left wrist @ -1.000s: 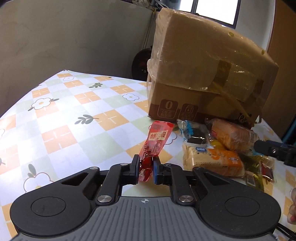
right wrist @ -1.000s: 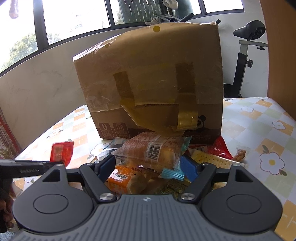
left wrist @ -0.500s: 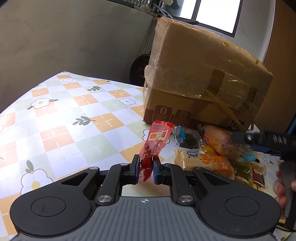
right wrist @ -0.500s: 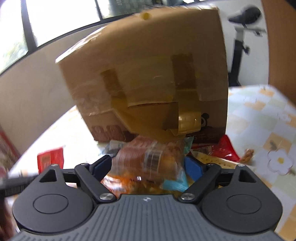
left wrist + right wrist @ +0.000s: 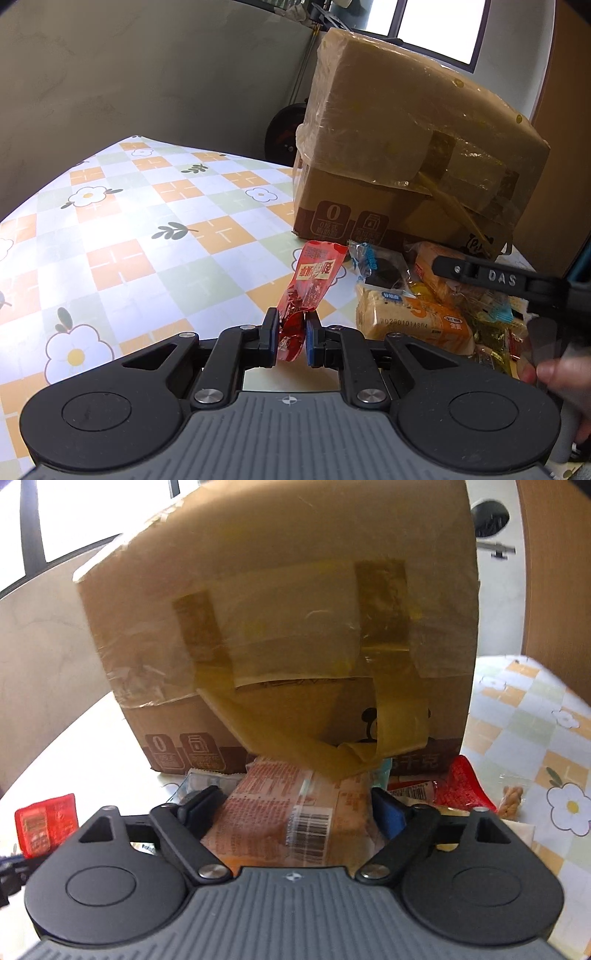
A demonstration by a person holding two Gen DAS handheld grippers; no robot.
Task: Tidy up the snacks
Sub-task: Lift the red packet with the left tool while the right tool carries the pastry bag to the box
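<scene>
We found the left gripper clamping the red sachet before the cardboard box; the right gripper, jaws wide, straddled the bread packet. We advised closing squarely, gently.

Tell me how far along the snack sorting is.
Early. Nothing looks sorted yet. In hand: the left hand-held gripper is shut on a red packet; the right hand-held gripper is open around a bread pack. Left: the pile by the box.
</scene>
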